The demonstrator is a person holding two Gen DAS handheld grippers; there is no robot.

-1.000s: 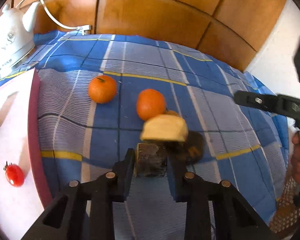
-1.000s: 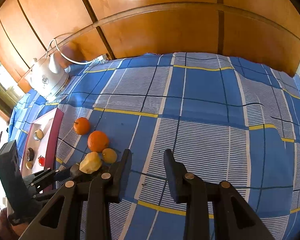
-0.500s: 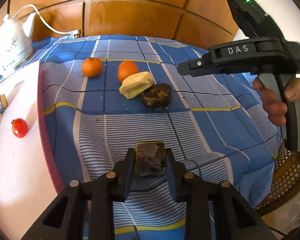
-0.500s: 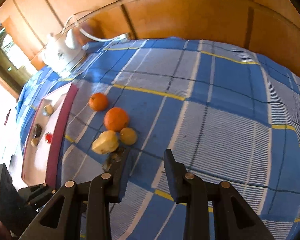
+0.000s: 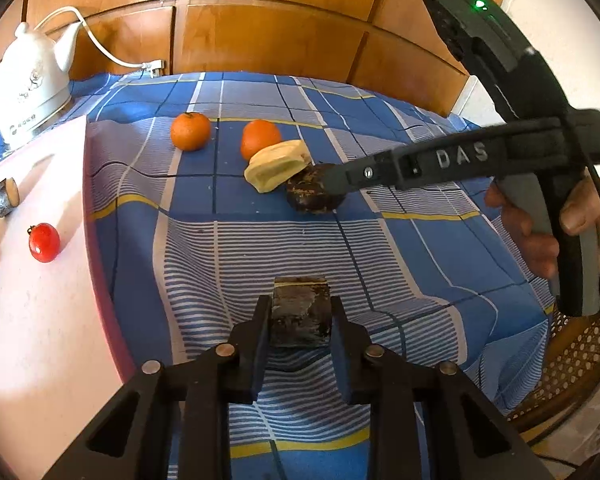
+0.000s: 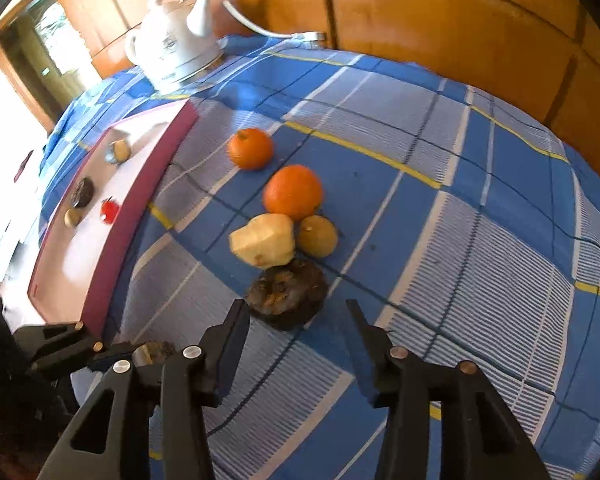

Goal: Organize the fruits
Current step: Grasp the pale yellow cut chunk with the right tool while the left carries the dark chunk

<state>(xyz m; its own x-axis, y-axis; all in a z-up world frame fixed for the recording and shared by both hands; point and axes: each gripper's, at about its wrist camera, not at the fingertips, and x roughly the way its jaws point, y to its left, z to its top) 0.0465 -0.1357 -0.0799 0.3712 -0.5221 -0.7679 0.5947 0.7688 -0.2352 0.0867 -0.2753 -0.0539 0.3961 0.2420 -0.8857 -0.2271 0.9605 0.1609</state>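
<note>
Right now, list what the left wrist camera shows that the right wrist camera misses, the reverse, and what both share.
Only the left wrist view: the hand on the right gripper's handle and a woven chair seat.

Only the right wrist view: the small greenish fruit behind the yellow piece, and a dark round piece on the pink board.

Both: two oranges, the yellow piece, the dark lump, the red tomato, the white kettle.
</note>
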